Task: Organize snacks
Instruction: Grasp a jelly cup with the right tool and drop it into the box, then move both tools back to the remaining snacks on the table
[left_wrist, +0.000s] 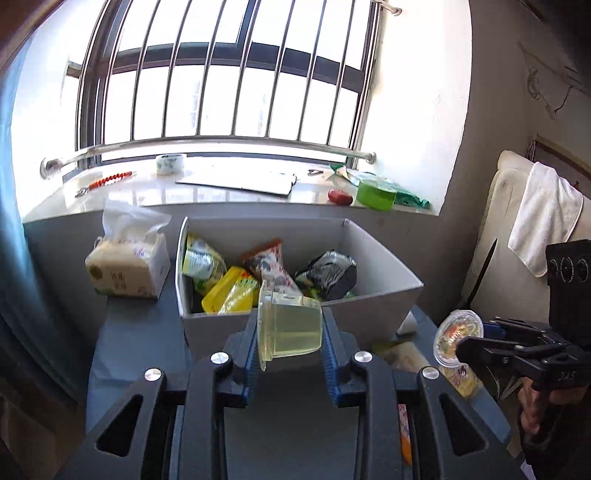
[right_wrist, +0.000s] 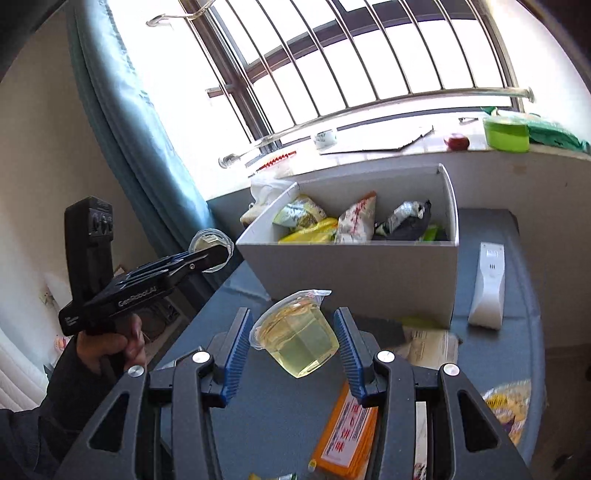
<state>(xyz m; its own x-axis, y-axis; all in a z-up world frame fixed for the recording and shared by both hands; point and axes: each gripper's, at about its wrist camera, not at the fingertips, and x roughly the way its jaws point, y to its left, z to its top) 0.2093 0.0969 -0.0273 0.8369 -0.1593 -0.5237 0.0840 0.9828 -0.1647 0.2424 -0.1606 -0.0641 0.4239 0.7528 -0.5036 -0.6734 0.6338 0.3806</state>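
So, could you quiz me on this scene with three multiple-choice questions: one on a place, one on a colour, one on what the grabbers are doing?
1. Seen from the left wrist, the tissue pack sits where, relative to the grey box? A inside; B to its left; C on top.
2. The finger pads are: A blue; B red; C white.
3. The grippers are: A both empty; B each holding a cup; C sharing one packet.

Answers: B, the pack stands beside the box; A, the ribbed pads are blue; B, the left gripper clamps the left jelly cup, and the right gripper holds the right jelly cup.
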